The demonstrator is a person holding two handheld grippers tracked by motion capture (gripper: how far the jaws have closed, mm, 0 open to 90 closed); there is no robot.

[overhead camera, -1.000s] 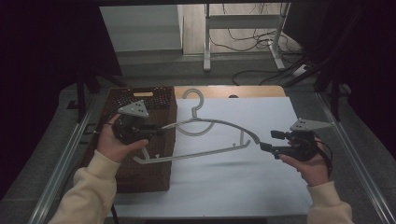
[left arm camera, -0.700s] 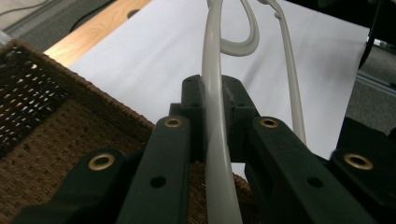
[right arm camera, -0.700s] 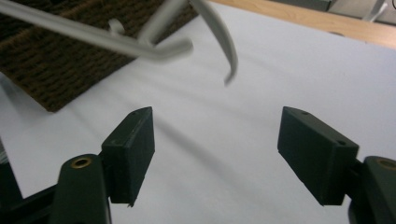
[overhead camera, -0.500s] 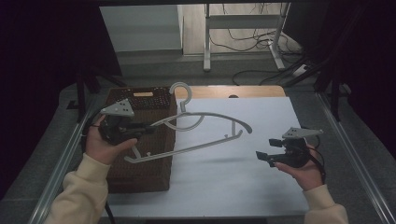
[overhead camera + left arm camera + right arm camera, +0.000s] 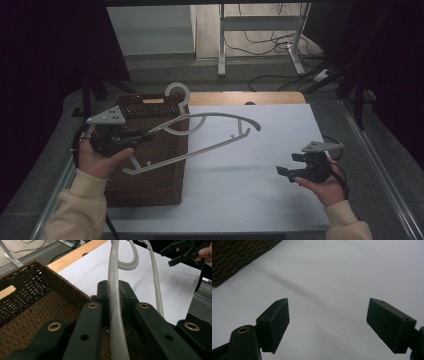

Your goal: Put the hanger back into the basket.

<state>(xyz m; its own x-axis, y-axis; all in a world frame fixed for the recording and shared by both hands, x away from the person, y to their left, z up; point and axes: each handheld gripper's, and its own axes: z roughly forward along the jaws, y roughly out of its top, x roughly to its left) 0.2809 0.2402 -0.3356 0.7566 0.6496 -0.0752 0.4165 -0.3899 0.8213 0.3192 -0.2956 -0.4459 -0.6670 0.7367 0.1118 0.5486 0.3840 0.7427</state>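
White sheeting covers the table (image 5: 240,170) in the high view, with a strip of bare wood at its far edge and grey floor, a metal stand and loose cables beyond. A dark wicker basket (image 5: 150,175) sits on the table's left part. The left gripper (image 5: 142,136) hangs above the basket, pinching one end of a pale grey clothes hanger (image 5: 210,135), which stretches from over the basket out over the white sheet, hook toward the far side. The right gripper (image 5: 283,172) sits low over the sheet at the right, well apart from the hanger; its jaws have just been opening and nothing lies between them.

In the left gripper view, the black jaws press together on the hanger's (image 5: 113,302) grey bar, with the woven basket (image 5: 32,302) below and the right gripper (image 5: 183,251) far off.

In the right gripper view, the jaws stand spread over bare white sheet (image 5: 332,277), the basket's corner (image 5: 234,255) at upper left.
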